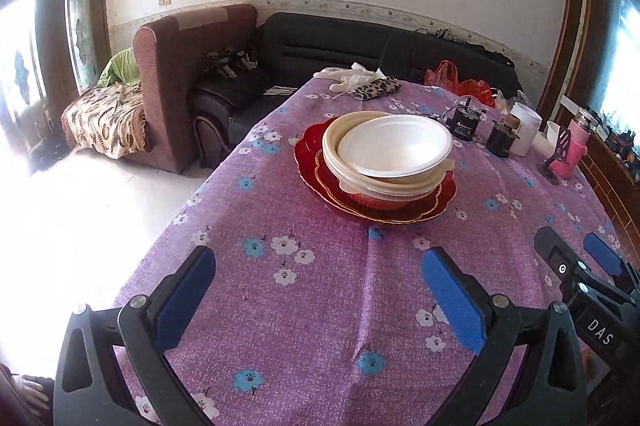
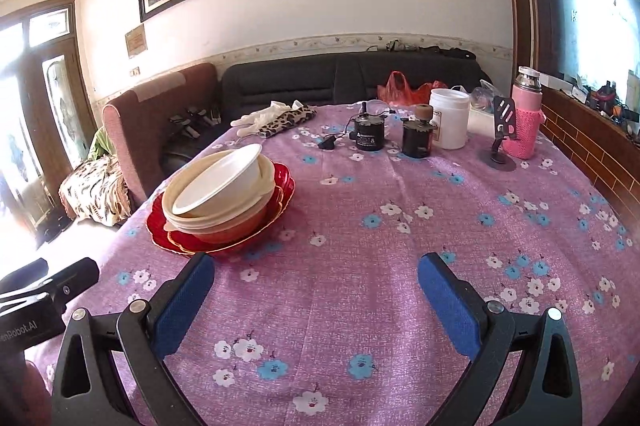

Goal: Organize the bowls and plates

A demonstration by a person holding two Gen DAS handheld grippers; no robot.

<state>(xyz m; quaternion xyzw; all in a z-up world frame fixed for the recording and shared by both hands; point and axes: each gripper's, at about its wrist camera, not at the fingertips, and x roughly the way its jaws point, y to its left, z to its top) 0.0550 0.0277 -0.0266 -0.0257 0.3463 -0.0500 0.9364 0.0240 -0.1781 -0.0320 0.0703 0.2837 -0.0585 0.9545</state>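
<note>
1. Bowls (image 1: 394,150) sit nested, tilted, on red plates (image 1: 442,200), mid-counter (image 1: 320,306).
2. My left gripper (image 1: 320,300) and right gripper (image 2: 316,300) gape wide (both empty).
3. A nudge could topple them.

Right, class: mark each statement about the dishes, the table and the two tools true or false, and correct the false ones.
1. The white bowl sits on top of the stack of dishes. True.
2. The left tool is shut on a red plate. False: it is open and holds nothing, well short of the red plates.
3. The red plates lie at the bottom of the stack. True.
4. The right tool is open over bare tablecloth. True.
5. The pink flask stands inside the white bowl. False: it stands apart, at the table's far corner.
6. The tablecloth is plain green. False: it is purple with flowers.
</note>
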